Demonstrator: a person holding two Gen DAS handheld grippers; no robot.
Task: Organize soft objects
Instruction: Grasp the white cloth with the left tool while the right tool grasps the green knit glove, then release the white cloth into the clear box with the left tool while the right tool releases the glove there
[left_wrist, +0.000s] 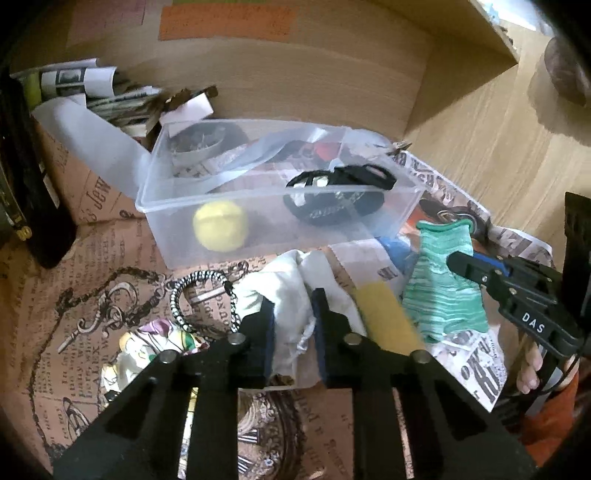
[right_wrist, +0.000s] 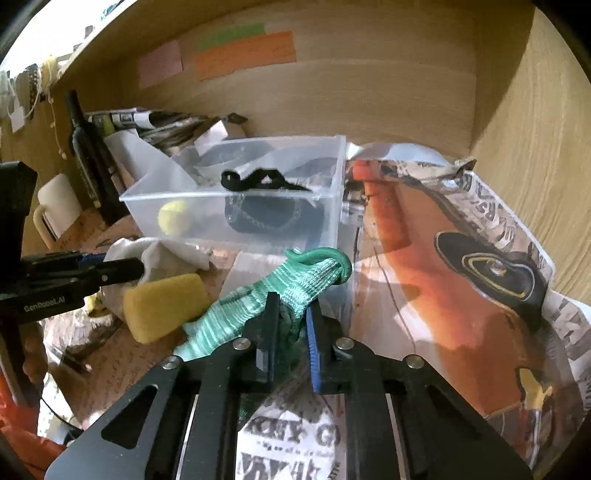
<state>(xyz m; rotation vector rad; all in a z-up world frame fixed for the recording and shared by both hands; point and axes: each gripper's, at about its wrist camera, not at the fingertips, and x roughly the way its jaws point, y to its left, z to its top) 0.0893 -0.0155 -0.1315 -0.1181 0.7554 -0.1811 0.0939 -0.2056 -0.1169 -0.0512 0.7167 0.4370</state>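
Observation:
My left gripper (left_wrist: 293, 332) is shut on a white cloth (left_wrist: 291, 280), which also shows in the right wrist view (right_wrist: 162, 254). My right gripper (right_wrist: 290, 332) is shut on a green knit glove (right_wrist: 258, 295) and holds it up; it shows in the left wrist view (left_wrist: 443, 284) too. A yellow sponge (right_wrist: 164, 306) lies between cloth and glove, blurred in the left wrist view (left_wrist: 388, 314). A clear plastic box (left_wrist: 177, 229) stands behind them. It holds a yellow ball (left_wrist: 219, 225) and a black soft item (left_wrist: 332, 203).
A beaded bracelet (left_wrist: 201, 299) and a floral fabric piece (left_wrist: 155, 339) lie left of the cloth. A dark bottle (right_wrist: 88, 155), a white mug (right_wrist: 55, 206) and stacked papers (right_wrist: 155, 122) stand at the left. Wooden walls close the back and right. Newspaper (right_wrist: 461, 258) covers the surface.

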